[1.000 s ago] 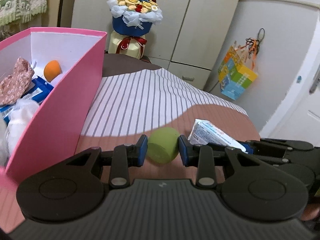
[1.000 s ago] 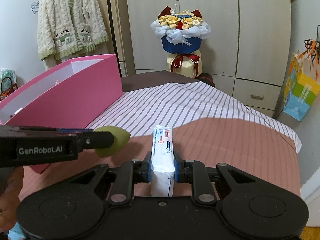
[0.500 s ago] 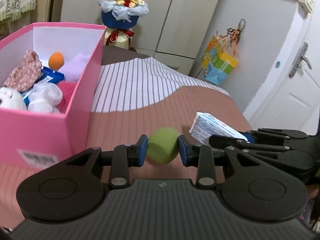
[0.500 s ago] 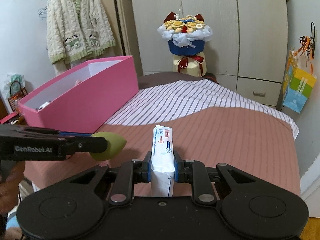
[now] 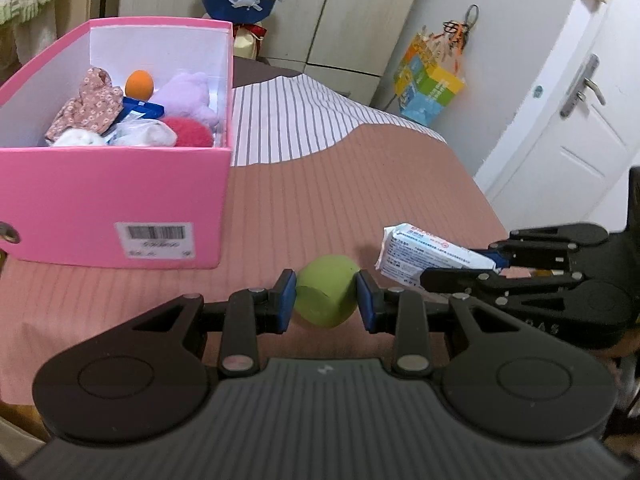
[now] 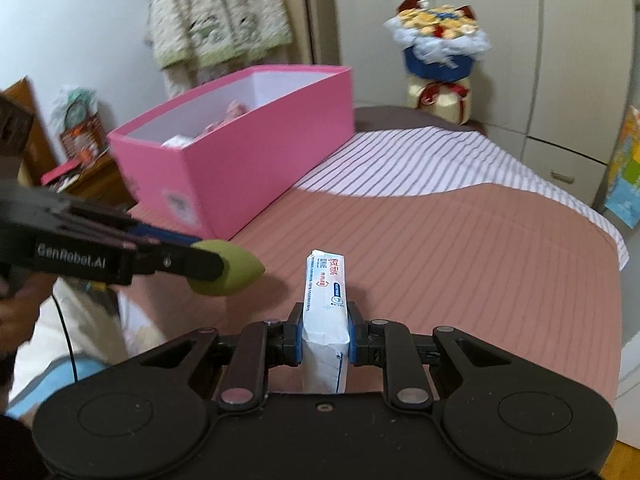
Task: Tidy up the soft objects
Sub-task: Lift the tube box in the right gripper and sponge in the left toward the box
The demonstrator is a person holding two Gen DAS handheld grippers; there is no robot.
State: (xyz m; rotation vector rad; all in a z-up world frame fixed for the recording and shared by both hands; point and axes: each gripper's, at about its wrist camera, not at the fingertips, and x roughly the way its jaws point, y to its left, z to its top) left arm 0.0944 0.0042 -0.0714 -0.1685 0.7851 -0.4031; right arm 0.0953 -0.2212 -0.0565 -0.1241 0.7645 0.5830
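Note:
My left gripper (image 5: 326, 300) is shut on a green egg-shaped sponge (image 5: 327, 295), held above the striped bed; the same sponge (image 6: 228, 268) shows at the left of the right wrist view. My right gripper (image 6: 324, 340) is shut on a white tissue pack (image 6: 325, 316) that stands on edge between its pads; this pack (image 5: 416, 258) also shows to the right of the left gripper. The pink box (image 5: 116, 196) sits left of both grippers. Inside it lie an orange sponge (image 5: 139, 84), a floral cloth (image 5: 90, 106), a purple plush (image 5: 188, 96) and a red plush (image 5: 188, 132).
The bed (image 5: 320, 184) has a pink and white striped cover. A flower bouquet (image 6: 438, 52) stands behind it by the cupboards. A colourful bag (image 5: 428, 88) hangs near a white door (image 5: 576, 128). A knitted cardigan (image 6: 216, 12) hangs on the left wall. A hand (image 6: 16, 308) holds the left gripper.
Both grippers have pulled back from the pink box, still holding the sponge and the tissue pack. The box's near end wall with its label and more of its contents have come into view.

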